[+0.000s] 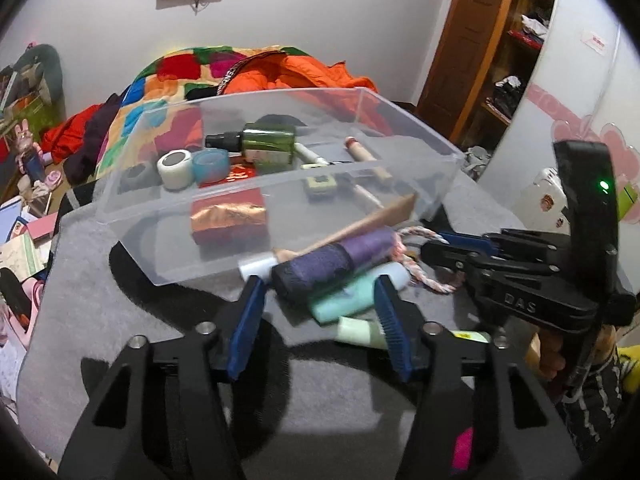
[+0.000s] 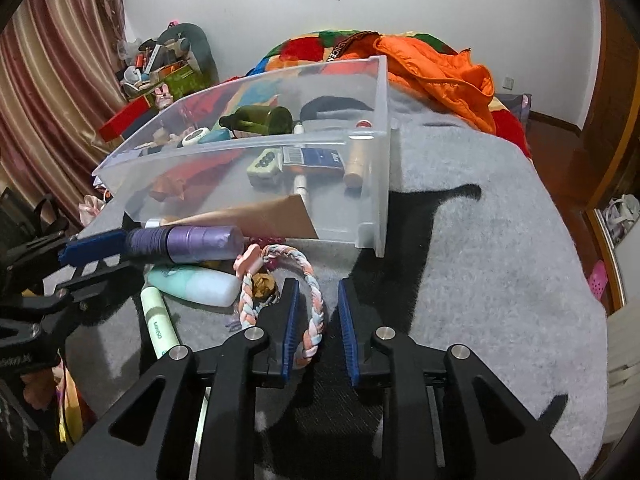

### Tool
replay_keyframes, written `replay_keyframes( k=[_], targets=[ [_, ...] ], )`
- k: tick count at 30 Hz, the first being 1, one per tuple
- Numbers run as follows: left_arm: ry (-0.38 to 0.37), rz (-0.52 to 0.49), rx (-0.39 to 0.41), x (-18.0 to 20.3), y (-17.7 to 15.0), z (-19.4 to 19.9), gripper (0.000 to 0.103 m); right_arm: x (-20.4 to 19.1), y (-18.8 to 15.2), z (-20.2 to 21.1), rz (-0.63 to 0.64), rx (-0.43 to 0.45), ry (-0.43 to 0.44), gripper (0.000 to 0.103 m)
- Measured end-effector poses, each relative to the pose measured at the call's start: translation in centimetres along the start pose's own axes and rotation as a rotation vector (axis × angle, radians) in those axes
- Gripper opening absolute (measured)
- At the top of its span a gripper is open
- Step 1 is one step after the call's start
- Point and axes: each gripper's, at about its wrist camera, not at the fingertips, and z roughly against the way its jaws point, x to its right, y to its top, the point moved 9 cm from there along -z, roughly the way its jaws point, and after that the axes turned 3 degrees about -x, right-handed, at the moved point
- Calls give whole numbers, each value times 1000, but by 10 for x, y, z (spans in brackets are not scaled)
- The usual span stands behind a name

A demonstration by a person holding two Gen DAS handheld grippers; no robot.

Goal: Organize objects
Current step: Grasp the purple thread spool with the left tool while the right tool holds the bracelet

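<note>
- Left wrist view: my left gripper (image 1: 320, 312) stands wide open and holds nothing. Its blue pads flank a pile on the grey blanket (image 1: 120, 320) — a purple roll (image 1: 332, 264) lying across a mint bottle (image 1: 356, 296), with a pale green tube (image 1: 360, 330) nearest the camera.
- Same view: the clear bin (image 1: 280, 168) sits just behind the pile. Inside I see a green bottle (image 1: 268, 142), a white tape roll (image 1: 174, 164), a blue tape roll (image 1: 210, 166) and a red-gold box (image 1: 228, 218).
- Same view: my right gripper (image 1: 440, 246) enters from the right, near a braided rope ring (image 1: 416, 264); I cannot tell from here how far its jaws are parted.
- Right wrist view: my right gripper (image 2: 318, 320) is open, gripping nothing — the braided rope ring (image 2: 312, 300) lies on the blanket with one side passing between the fingers, close to the left pad. Contact cannot be confirmed.
- Same view: the left gripper's blue pad (image 2: 94, 246) sits against the end of the purple roll (image 2: 188, 242), in front of the clear bin (image 2: 372, 184).
</note>
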Motion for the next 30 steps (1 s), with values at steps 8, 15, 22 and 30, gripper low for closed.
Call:
replay_keyframes(
  k=[8, 15, 22, 30],
  targets=[
    [-65, 8, -48, 3, 3, -20, 64, -8, 6, -6, 30, 14, -14, 18],
    [-100, -22, -18, 19, 3, -14, 62, -21, 13, -6, 47, 25, 49, 10],
    [-121, -67, -31, 32, -4, -10, 57, -29, 11, -4, 53, 32, 69, 10],
    [-146, -58, -42, 35, -14, -3, 46, -53, 11, 9, 111, 69, 131, 9]
  ],
)
